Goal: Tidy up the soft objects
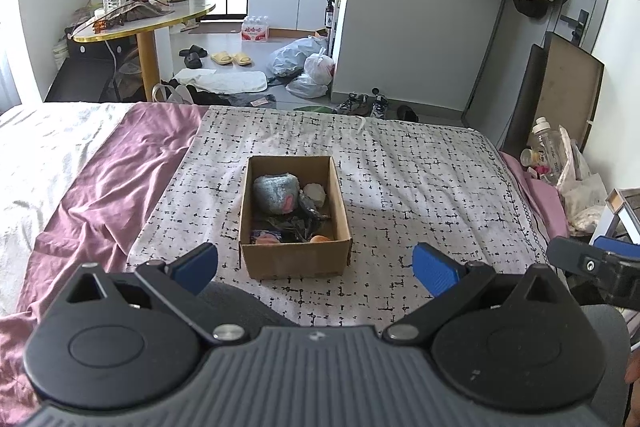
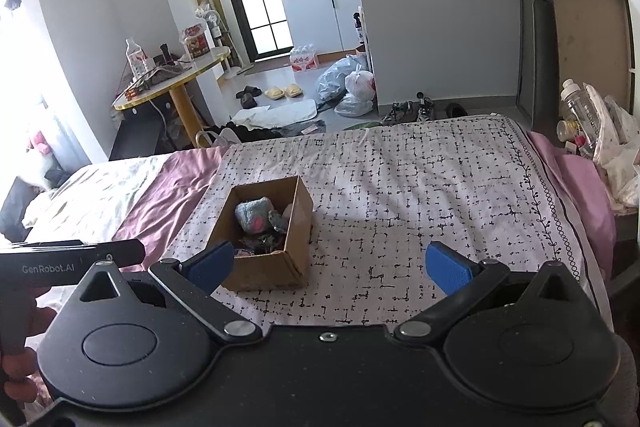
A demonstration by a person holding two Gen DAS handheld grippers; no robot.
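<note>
An open cardboard box point(image 1: 295, 259) point(image 2: 264, 273) stands on the patterned cloth point(image 1: 420, 195) point(image 2: 420, 195) on the bed. Inside lie a grey-blue plush with a pink patch point(image 1: 276, 191) point(image 2: 253, 213), a pale soft lump point(image 1: 315, 194), dark fabric pieces point(image 1: 300, 221) and an orange item point(image 1: 320, 238). My left gripper point(image 1: 316, 269) is open just short of the box, nothing between its blue pads. My right gripper point(image 2: 330, 267) is open too, its left pad point(image 2: 211, 263) in front of the box's near left corner. Each view catches the other gripper at its edge.
A mauve sheet point(image 1: 104, 179) and white bedding point(image 1: 36, 147) lie left of the cloth. Bottles and bags point(image 2: 588, 131) crowd the bed's right side. Beyond the foot are a round table point(image 1: 152, 19), shoes point(image 1: 360, 105) and plastic bags point(image 1: 308, 67) on the floor.
</note>
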